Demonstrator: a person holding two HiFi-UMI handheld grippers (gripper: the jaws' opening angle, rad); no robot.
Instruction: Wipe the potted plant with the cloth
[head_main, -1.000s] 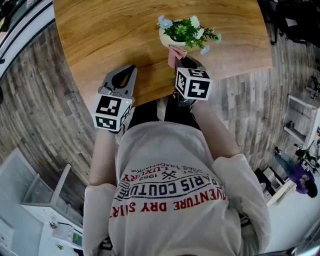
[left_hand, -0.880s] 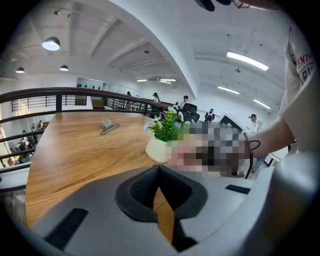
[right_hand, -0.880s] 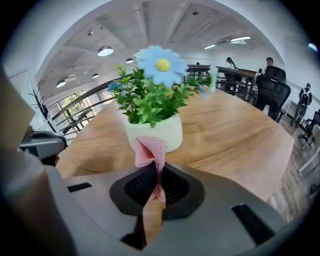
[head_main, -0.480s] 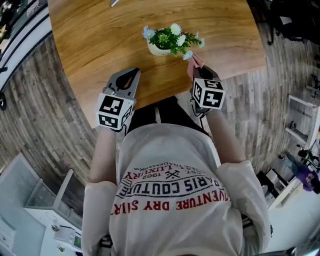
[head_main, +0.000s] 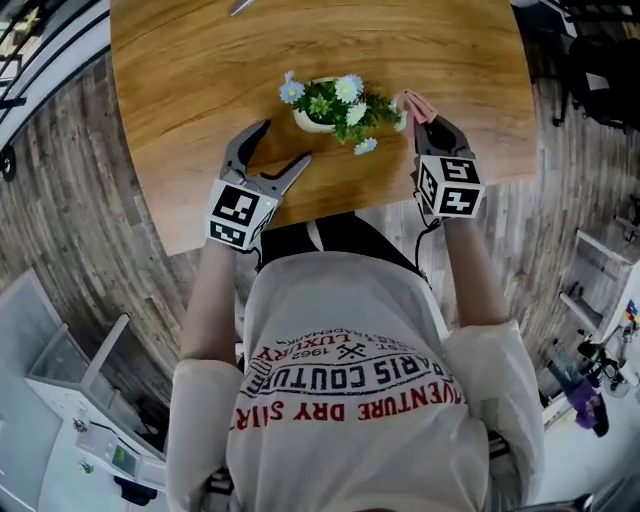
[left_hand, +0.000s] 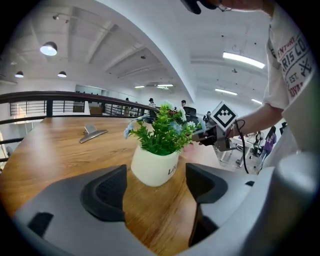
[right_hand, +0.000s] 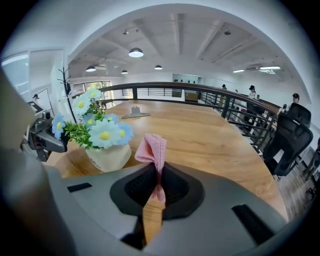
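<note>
A small potted plant (head_main: 330, 103), green leaves with blue and white flowers in a cream pot (left_hand: 154, 167), stands on the round wooden table (head_main: 200, 60). My left gripper (head_main: 283, 145) is just left of and in front of the pot. Its jaws have just been opening and stand wide with nothing between them; the pot (head_main: 308, 122) sits just ahead of the pads. My right gripper (head_main: 430, 125) is to the right of the plant, shut on a pink cloth (right_hand: 152, 150) that sticks up past the pads next to the flowers (right_hand: 102, 134).
A metal clip (left_hand: 92, 133) lies farther back on the table. The table's near edge runs just under both grippers, with the person's body behind them. Beyond the table stand a railing and a black office chair (right_hand: 292, 135).
The left jaws went from shut to wide open and moved in toward the pot. The right gripper carried the pink cloth from in front of the pot round to its right side.
</note>
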